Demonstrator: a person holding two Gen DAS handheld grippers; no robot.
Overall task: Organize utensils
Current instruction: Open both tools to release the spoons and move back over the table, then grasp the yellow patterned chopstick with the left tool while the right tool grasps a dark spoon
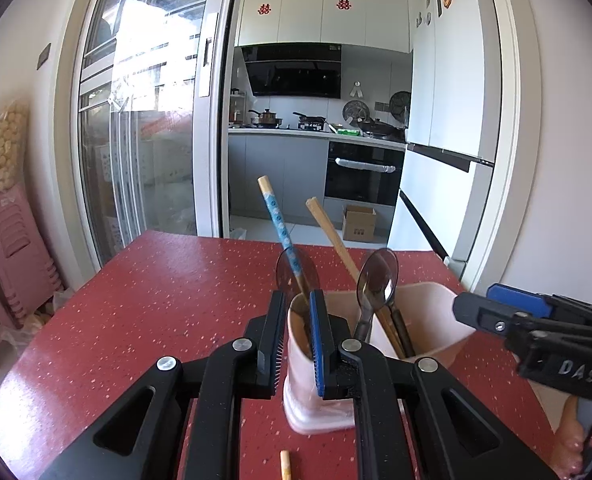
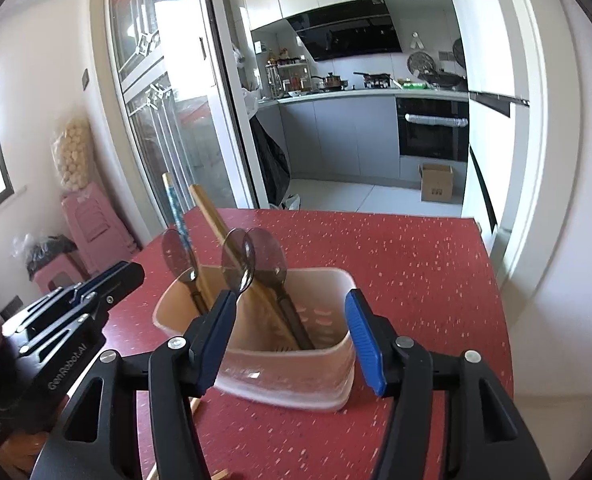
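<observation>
1. The pink utensil holder (image 2: pixel 292 364) stood on the red surface (image 2: pixel 416 280), nearer its left side.
2. The left gripper (image 1: pixel 299 320) was seen closed on the holder's near end wall, one finger outside, one inside.
3. The right gripper (image 2: pixel 292 320) was held open, empty, just before the holder.
4. Smoky plastic spoons (image 1: pixel 378 276), a blue-patterned chopstick (image 1: pixel 278 220) and a plain chopstick (image 1: pixel 330 236) leaned inside.
5. The holder was judged light, thin-walled, slightly flexible and easily tipped; its rim was judged the best hold.
6. A loose chopstick end (image 1: pixel 285 465) lay at the near edge; slender, stiff, best pinched mid-shaft.
7. Open room lay right and beyond.
</observation>
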